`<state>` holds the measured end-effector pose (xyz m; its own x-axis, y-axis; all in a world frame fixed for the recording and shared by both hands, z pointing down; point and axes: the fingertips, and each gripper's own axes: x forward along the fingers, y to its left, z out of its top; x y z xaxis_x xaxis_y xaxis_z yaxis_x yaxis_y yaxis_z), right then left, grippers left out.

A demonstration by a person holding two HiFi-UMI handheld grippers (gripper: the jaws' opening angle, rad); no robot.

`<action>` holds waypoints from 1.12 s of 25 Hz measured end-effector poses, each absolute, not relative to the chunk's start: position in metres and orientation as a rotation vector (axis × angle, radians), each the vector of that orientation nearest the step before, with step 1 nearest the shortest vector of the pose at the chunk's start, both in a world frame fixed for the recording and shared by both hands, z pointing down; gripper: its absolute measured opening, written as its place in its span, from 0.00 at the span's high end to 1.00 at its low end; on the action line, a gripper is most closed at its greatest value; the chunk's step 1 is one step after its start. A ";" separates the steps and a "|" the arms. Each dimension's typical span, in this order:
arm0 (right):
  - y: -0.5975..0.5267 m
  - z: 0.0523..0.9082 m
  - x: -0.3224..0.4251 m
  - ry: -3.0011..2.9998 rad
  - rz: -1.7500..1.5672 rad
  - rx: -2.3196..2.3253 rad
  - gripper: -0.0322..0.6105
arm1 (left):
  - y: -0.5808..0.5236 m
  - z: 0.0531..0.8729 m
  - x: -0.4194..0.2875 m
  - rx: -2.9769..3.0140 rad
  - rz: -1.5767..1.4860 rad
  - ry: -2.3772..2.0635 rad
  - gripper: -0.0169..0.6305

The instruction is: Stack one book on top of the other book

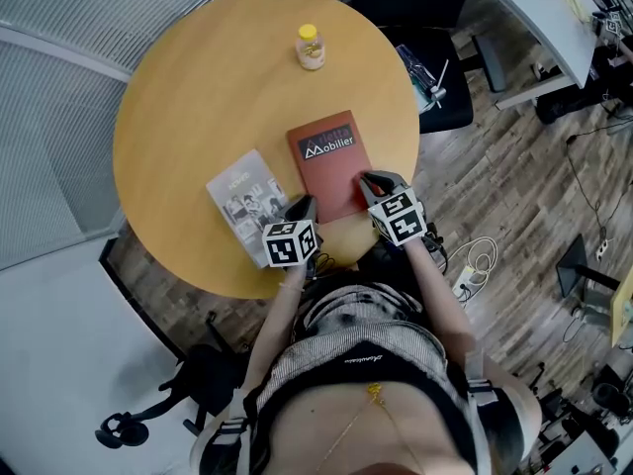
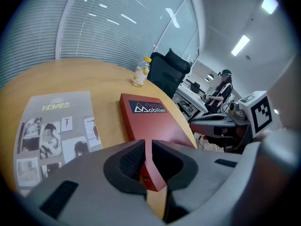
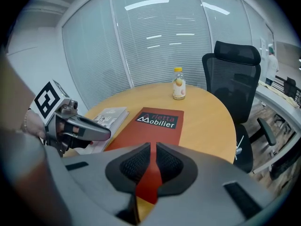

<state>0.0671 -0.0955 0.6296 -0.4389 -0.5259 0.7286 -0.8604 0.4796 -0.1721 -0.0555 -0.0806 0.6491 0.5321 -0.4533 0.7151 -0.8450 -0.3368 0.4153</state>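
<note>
A red book (image 1: 331, 161) titled "Mobilier" lies flat near the front of the round wooden table (image 1: 188, 77). To its left lies a grey "HOMES" book (image 1: 244, 203), also flat. My left gripper (image 1: 305, 203) is shut and empty, just above the red book's near left corner (image 2: 153, 178), between the two books. My right gripper (image 1: 367, 180) is shut too, nothing in it, over the red book's near right part (image 3: 150, 126). In the left gripper view the grey book (image 2: 56, 126) sits left of the shut jaws (image 2: 146, 147). The right gripper's jaws (image 3: 153, 149) point along the red cover.
A small yellow-capped bottle (image 1: 311, 47) stands at the table's far side. A black office chair (image 1: 420, 38) is behind the table on the right. Desks (image 1: 539, 18) and cables (image 1: 475, 265) fill the wooden floor at right. A person (image 2: 221, 91) stands far off.
</note>
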 end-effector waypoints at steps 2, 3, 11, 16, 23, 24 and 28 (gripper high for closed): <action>-0.097 0.633 0.070 -2.118 0.741 1.147 0.89 | -0.083 0.651 -0.056 1.960 0.617 -1.061 0.94; -0.098 0.635 0.072 -2.115 0.754 1.147 0.85 | -0.084 0.652 -0.057 1.957 0.621 -1.065 0.94; -0.103 0.656 0.081 -2.055 0.864 1.134 0.70 | -0.093 0.667 -0.059 1.874 0.649 -1.066 0.77; -0.109 0.668 0.082 -2.016 0.996 1.127 0.67 | -0.097 0.671 -0.054 1.827 0.653 -1.038 0.72; -0.108 0.686 0.076 -1.980 1.181 1.051 0.63 | -0.097 0.676 -0.045 1.817 0.713 -1.018 0.70; -0.107 0.688 0.076 -1.974 1.194 1.053 0.63 | -0.096 0.677 -0.045 1.815 0.724 -1.018 0.70; -0.109 0.689 0.078 -1.975 1.216 1.035 0.63 | -0.097 0.680 -0.046 1.790 0.744 -1.022 0.71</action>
<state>0.0777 -0.1090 0.6886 -0.5216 -0.3069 0.7961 -0.8490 0.2790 -0.4487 -0.0457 -0.0967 0.6799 0.4735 -0.3261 0.8182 -0.8788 -0.2376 0.4139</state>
